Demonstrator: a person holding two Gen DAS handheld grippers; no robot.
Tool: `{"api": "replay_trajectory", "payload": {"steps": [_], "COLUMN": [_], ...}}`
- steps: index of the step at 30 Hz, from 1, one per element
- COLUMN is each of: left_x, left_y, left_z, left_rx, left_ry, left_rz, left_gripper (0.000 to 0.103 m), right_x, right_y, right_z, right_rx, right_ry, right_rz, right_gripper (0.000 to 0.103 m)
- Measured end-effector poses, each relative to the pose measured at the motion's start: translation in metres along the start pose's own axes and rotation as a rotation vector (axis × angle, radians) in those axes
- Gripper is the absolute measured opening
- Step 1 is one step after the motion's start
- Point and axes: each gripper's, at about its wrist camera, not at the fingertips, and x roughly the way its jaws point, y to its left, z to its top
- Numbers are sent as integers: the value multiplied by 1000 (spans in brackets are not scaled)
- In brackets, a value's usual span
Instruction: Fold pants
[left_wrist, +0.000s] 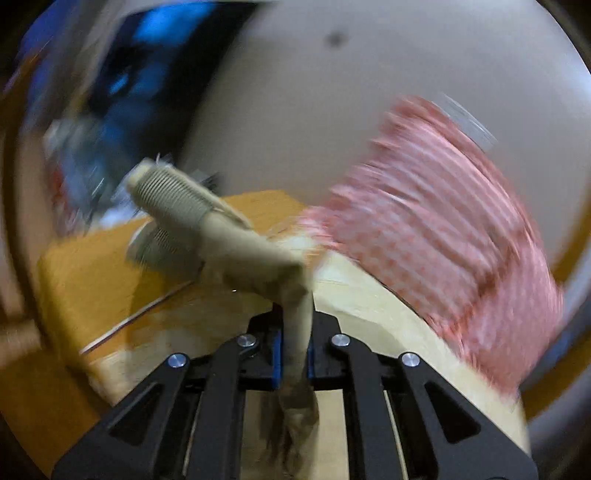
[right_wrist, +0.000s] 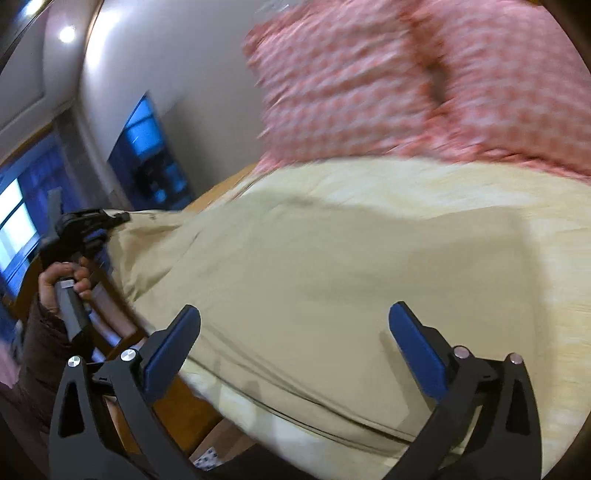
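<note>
My left wrist camera sits just behind the left gripper, looking forward along its fingers, very near the pants pinched between them. It faces across the bed toward the pink pillow at the right, with a wall and a wooden edge beyond. The picture is blurred.

My right wrist camera sits just behind the right gripper, looking forward and down over the bed's near-left edge, close to the pants spread below it. The pillow fills its top right.

Both views share the pants, the bed and the pillow. The right view also catches the left gripper and hand at its left side.
</note>
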Motion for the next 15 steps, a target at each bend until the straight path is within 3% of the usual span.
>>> {"api": "replay_trajectory", "payload": {"steps": [3,4,6,7,9,12,15], "left_x": [0,-3,-10,-11,-13,-4,1], "left_y": [-96,-131,-194,-210,-248,-260,-255], "left_z": [-18,-33,-79,-96,-162,-222,-229], "left_rx": [262,360,555,615,824,963,935], "left_ry": [8,17,88,117,239,350,364], "left_rz": [-117,-186,-343,-384,-484,-485,-479], "left_gripper": [8,8,9,9,9,10,10], "right_x": [-36,-47,-67,-74,-84,-86,-81], "right_y": [-35,-46,-68,-77,-96,-117,-126], "right_z": [0,-1,-5,-6,-9,-12,-11], "right_rx": [90,124,204,241,327,426,467], "right_ry": [-77,-99,-145,-157,-173,-164,-149], "right_rz": [-90,-115,-139,-140,-118,-61,10], "right_gripper": [102,102,102,102,102,102,102]}}
